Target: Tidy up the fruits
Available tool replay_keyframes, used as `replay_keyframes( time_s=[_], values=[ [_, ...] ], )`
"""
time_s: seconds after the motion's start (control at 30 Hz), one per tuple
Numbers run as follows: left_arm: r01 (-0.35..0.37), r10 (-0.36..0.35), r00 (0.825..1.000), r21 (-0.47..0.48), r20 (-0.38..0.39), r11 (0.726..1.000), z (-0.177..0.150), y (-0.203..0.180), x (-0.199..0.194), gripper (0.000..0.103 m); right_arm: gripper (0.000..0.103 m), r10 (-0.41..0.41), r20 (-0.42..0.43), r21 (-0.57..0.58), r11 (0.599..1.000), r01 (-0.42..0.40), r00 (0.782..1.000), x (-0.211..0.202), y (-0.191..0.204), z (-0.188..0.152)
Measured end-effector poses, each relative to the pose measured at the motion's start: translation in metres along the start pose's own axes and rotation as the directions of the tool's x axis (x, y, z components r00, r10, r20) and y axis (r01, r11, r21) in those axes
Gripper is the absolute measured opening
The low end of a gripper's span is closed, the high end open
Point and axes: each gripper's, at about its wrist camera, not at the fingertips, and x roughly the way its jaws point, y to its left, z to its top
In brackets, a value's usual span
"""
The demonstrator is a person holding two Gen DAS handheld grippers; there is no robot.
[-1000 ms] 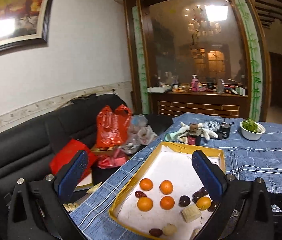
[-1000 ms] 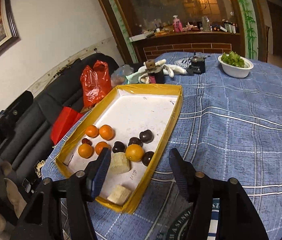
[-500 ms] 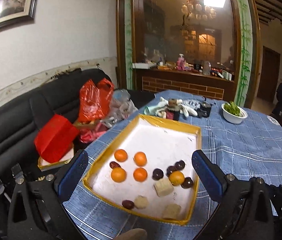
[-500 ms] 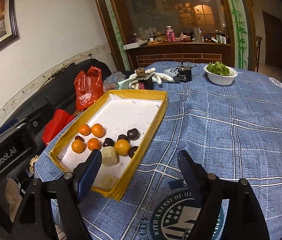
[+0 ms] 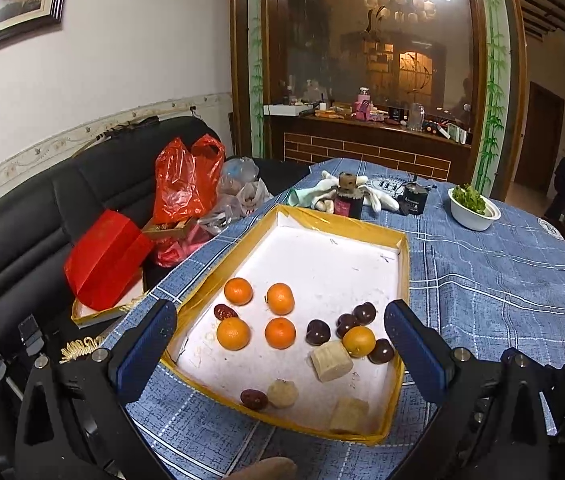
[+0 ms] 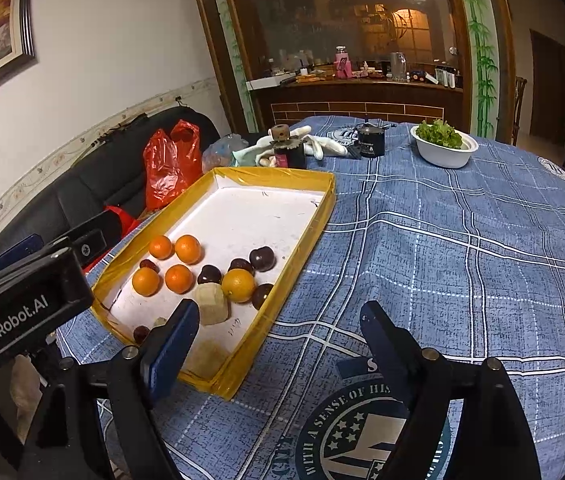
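A yellow-rimmed white tray (image 5: 403, 272) lies on the blue checked tablecloth; it also shows in the right wrist view (image 6: 324, 212). In its near half lie several oranges (image 5: 280, 298) (image 6: 179, 278), dark round fruits (image 5: 318, 332) (image 6: 262, 258), red dates (image 5: 225, 312) and pale beige chunks (image 5: 331, 361) (image 6: 211, 304). My left gripper (image 5: 278, 356) is open and empty, held above the tray's near end. My right gripper (image 6: 278, 344) is open and empty, over the tray's near right corner. The left gripper's body (image 6: 22, 312) shows at the left of the right wrist view.
At the table's far side stand a white bowl of greens (image 5: 473, 208) (image 6: 443, 145), a dark jar (image 5: 413, 199), a small bottle (image 5: 347, 195) and white gloves (image 5: 378, 200). A black sofa (image 5: 42, 216) at left holds red bags (image 5: 184, 178).
Both grippers have pulled back and risen, so the whole tray and more of the table come into view. Both stay open. The fruits have not moved.
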Motion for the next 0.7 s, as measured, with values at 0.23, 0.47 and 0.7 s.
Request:
replay_keyframes(
  time_s=[0.23,0.47,0.7],
  values=[
    [0.005,-0.005,1.000,0.010,-0.013,1.000,-0.003,-0.002,0.005,0.103,0.087,-0.004,-0.014,-0.009,1.000,0.004,1.000,0.007,0.003,-0.002],
    [0.016,-0.016,0.999,-0.003,-0.032,1.000,-0.005,0.000,0.010,0.103,0.087,-0.006,-0.024,-0.007,1.000,0.006,1.000,0.010,0.003,-0.005],
    [0.029,-0.029,0.998,-0.017,-0.049,0.999,-0.006,0.002,0.014,0.103,0.087,-0.011,-0.032,-0.006,1.000,0.010,0.999,0.013,0.003,-0.006]
  ],
)
